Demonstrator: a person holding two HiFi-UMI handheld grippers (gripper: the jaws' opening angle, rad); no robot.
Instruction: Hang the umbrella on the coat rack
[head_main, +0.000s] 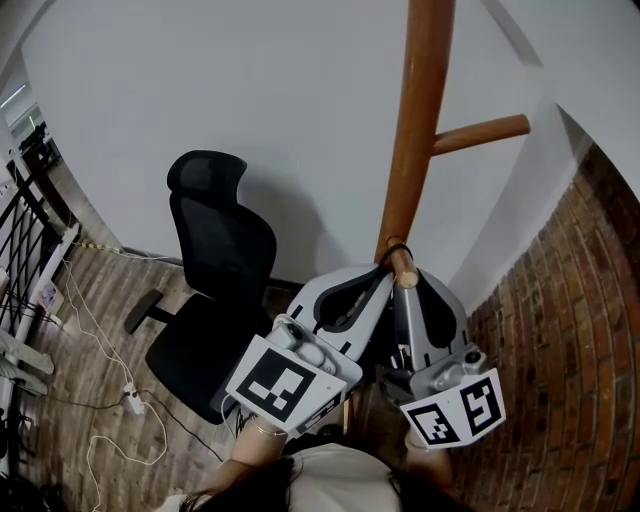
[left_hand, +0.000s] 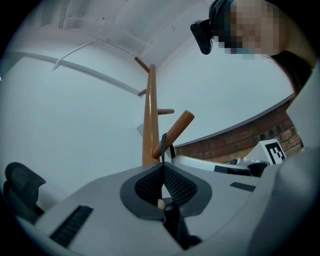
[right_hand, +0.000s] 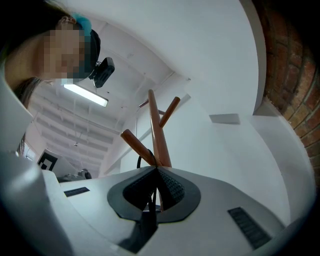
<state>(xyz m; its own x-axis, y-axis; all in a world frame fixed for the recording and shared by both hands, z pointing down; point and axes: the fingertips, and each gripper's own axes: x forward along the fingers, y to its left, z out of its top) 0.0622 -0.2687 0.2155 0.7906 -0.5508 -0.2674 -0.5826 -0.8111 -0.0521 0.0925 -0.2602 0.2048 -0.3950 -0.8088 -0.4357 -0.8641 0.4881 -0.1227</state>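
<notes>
The wooden coat rack (head_main: 415, 120) rises in front of me, with a short lower peg (head_main: 402, 264) pointing my way. A thin black umbrella strap (head_main: 396, 248) is looped over that peg. My left gripper (head_main: 378, 276) and right gripper (head_main: 408, 282) meet just below the peg, both shut on the strap. In the left gripper view the strap (left_hand: 163, 147) runs from the closed jaws (left_hand: 163, 169) up to the peg (left_hand: 174, 132). The right gripper view shows the strap loop (right_hand: 141, 159) round the peg (right_hand: 135, 143) above the closed jaws (right_hand: 156, 173). The umbrella body is hidden under the grippers.
A black office chair (head_main: 212, 290) stands on the wooden floor to the left of the rack. A brick wall (head_main: 560, 330) curves along the right, a white wall (head_main: 250, 90) behind. Cables and a power strip (head_main: 132, 400) lie on the floor at left. A higher peg (head_main: 482, 132) sticks out right.
</notes>
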